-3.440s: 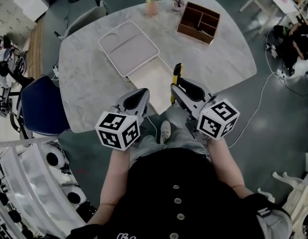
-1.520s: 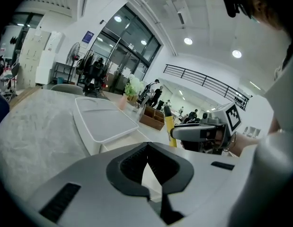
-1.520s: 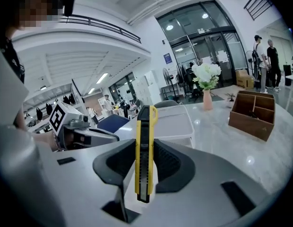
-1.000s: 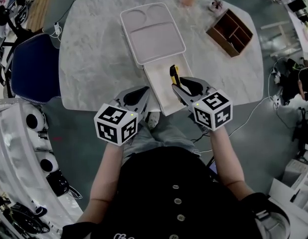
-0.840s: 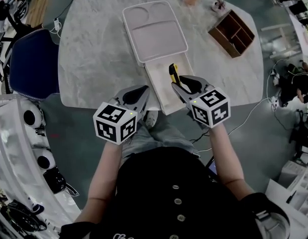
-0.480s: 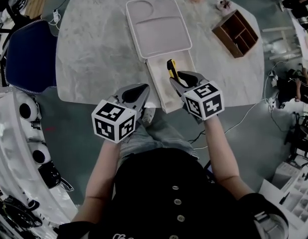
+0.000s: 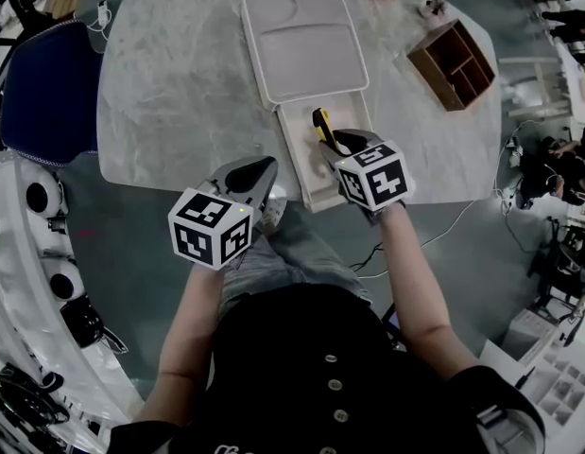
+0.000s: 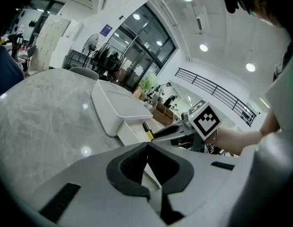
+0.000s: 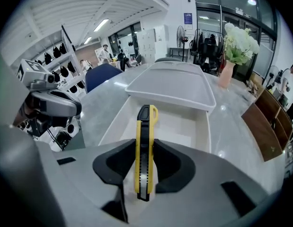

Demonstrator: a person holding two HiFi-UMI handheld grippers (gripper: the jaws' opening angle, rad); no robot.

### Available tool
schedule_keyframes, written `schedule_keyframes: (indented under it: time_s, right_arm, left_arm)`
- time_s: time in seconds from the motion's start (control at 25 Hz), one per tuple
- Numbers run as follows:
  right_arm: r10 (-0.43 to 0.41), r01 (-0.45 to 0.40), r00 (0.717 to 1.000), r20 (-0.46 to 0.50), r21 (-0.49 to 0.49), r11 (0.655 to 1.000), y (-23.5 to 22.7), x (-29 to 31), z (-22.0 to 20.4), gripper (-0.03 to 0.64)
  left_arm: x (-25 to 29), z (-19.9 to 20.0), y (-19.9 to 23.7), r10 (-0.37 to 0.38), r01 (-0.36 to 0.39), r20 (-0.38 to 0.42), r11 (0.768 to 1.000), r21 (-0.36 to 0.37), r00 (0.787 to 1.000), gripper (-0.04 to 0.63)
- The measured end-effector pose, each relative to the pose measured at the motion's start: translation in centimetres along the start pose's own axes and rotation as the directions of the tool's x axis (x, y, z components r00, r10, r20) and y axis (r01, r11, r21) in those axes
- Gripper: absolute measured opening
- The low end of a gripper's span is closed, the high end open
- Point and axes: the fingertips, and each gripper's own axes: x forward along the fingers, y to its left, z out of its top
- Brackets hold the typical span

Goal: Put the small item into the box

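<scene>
The small item is a yellow and black utility knife (image 9: 143, 150). My right gripper (image 9: 144, 163) is shut on it, with its yellow tip pointing forward. The knife (image 7: 319, 123) hangs over the near half of the open white box (image 7: 299, 148), whose pale inside (image 9: 179, 126) lies just below and ahead. The box's white lid (image 7: 304, 41) rests across its far end. My left gripper (image 7: 263, 168) hovers at the table's near edge, left of the box, shut and holding nothing (image 8: 147, 144). From the left gripper view, the right gripper (image 8: 172, 131) and knife (image 8: 147, 132) show above the box (image 8: 129, 132).
A brown wooden organizer (image 7: 452, 61) stands at the table's far right, beside a vase of white flowers (image 9: 227, 70). A blue chair (image 7: 44, 93) sits off the table's left side. The grey marble table (image 7: 169, 93) ends just in front of my left gripper.
My right gripper has carried the knife forward from the box's near edge to over its inside. The left gripper has stayed near the table edge.
</scene>
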Motion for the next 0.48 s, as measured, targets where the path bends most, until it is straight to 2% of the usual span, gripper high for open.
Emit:
schedule_keyframes:
  time_s: [0.48]
  right_arm:
    - [-0.015,0.007,0.995,-0.103,-0.081,0.997,-0.9,2.6,-0.1,0.121]
  left_arm:
    - [0.7,-0.2,1.6,0.022,-0.021,0.03,0.999,-0.032,0.999,0.017]
